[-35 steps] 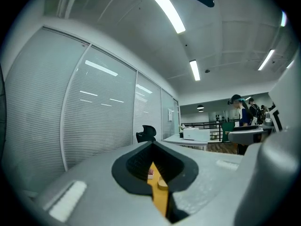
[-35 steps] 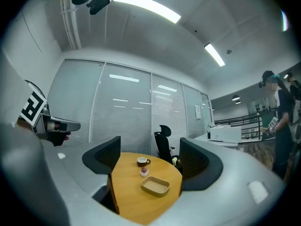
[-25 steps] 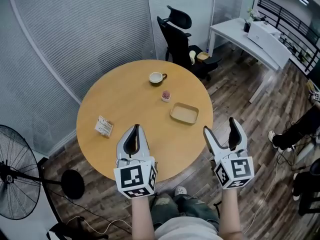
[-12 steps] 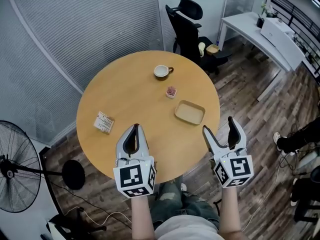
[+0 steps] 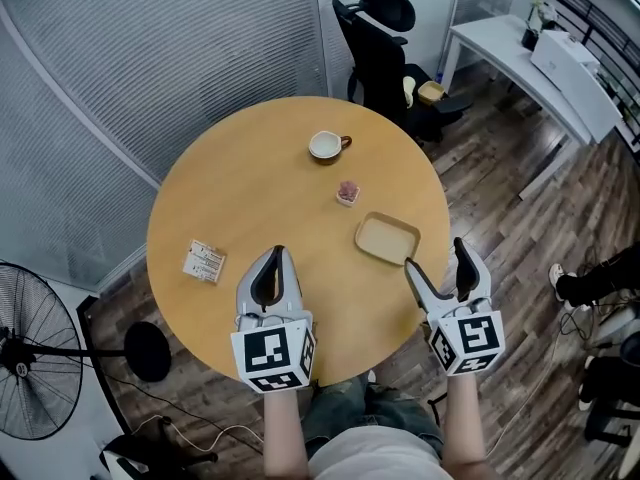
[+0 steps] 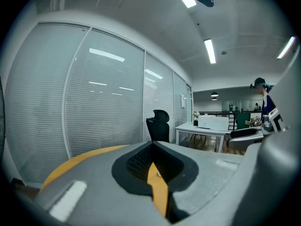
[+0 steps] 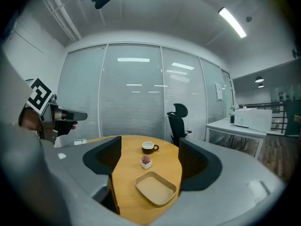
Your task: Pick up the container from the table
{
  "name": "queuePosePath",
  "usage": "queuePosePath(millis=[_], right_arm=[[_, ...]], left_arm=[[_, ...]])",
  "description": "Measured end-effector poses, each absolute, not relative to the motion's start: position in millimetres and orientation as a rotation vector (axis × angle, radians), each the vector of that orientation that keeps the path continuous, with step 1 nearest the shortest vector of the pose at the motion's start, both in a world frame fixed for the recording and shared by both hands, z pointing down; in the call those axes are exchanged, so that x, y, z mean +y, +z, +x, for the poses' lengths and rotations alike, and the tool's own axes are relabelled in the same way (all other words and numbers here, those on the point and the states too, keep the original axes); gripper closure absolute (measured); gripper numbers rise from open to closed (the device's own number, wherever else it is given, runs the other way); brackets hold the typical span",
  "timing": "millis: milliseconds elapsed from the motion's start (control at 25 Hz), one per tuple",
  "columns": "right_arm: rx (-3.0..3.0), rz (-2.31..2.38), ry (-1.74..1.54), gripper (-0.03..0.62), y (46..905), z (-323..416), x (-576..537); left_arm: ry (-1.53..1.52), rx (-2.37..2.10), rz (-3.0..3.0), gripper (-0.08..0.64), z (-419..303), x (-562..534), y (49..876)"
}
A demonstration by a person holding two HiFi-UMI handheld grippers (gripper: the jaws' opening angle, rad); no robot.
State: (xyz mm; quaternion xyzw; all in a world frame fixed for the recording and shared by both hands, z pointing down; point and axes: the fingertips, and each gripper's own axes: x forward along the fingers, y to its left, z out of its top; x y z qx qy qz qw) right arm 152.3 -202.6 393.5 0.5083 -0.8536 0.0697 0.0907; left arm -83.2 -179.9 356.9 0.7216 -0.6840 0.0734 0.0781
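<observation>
The container [image 5: 386,239], a shallow tan tray that looks empty, lies flat on the round wooden tabletop [image 5: 250,188] just ahead of the right tongs [image 5: 436,258]. In the right gripper view it shows in the gap between their jaws, apart from both. The right tongs are spread wide with nothing in them and hang over the near rim of the tabletop. Beyond the container from these tongs stands a small potted plant [image 5: 347,192], and farther out a white cup [image 5: 325,145] with its handle turned right. The left tongs [image 5: 277,255] are pressed together, only a thin slit showing between the pads in the left gripper view, and they pinch nothing. They hover over the tabletop well to the left of the container. Left of them lies a small printed packet [image 5: 204,261]. Past the far rim stands a black office chair [image 5: 385,38].
</observation>
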Motion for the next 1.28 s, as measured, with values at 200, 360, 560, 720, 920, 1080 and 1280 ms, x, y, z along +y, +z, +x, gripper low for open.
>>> queuePosePath(millis=[200, 360, 560, 720, 920, 1080, 1280], right_arm=[[-2.485, 1.488, 0.245, 0.202, 417, 143, -227], [-2.452, 1.469, 0.276, 0.202, 434, 137, -243], [-2.412, 1.439, 0.309, 0.201, 455, 130, -256], [-2.379, 1.394, 0.329, 0.201, 476, 123, -263], [-2.332, 1.348, 0.382, 0.204, 506, 117, -265], [-2.278, 1.338, 0.393, 0.229, 528, 118, -263], [-2.233, 1.298, 0.416, 0.232, 555, 116, -262]], left_arm=[[0.262, -1.992, 2.158, 0.560, -87, -209, 377], [0.288, -1.945, 2.153, 0.560, -88, -226, 393], [0.314, -1.905, 2.132, 0.560, -92, -241, 412], [0.330, -1.880, 2.108, 0.560, -95, -251, 429], [0.359, -1.847, 2.073, 0.560, -100, -257, 453], [0.391, -1.822, 2.056, 0.560, -100, -259, 471], [0.420, -1.780, 2.042, 0.560, -98, -264, 496]])
